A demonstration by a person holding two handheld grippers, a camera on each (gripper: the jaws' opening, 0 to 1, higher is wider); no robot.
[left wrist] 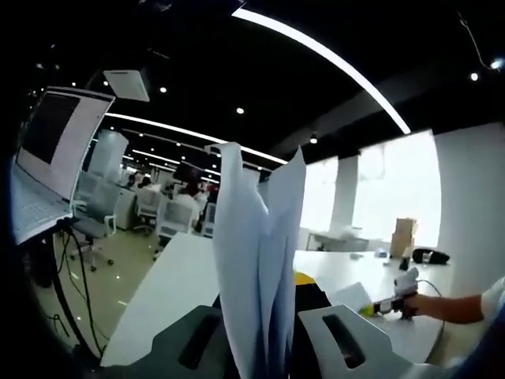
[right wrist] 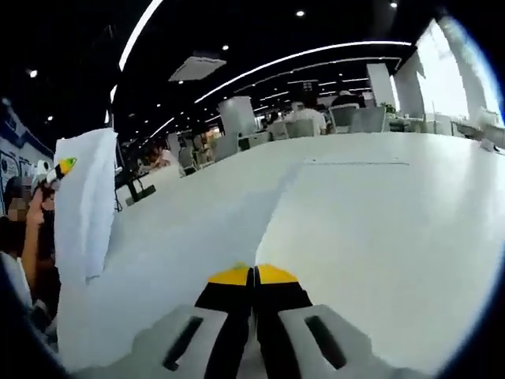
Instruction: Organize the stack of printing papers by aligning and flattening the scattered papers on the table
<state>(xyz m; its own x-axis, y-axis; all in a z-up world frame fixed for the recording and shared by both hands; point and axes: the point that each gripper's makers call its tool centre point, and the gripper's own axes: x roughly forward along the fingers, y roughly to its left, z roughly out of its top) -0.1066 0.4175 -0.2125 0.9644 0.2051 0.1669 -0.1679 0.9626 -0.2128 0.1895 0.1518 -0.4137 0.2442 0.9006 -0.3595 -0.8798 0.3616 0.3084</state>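
Left gripper (left wrist: 264,332) clamps upright papers (left wrist: 256,260) between its jaws; right gripper (right wrist: 253,276), closed and empty, over table (right wrist: 379,229). Aligning seemingly underway, flattening left.

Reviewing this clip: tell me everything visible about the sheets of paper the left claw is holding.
The sheets of paper are plain white printer stock, several thin sheets bunched together, standing upright between the jaws of the left claw, which are shut on their lower edge. Their tops fan apart into two uneven peaks, so the edges are not aligned. In the right gripper view the same bunch shows at the left, lifted above the white table, with a yellow-tipped claw at its upper edge.
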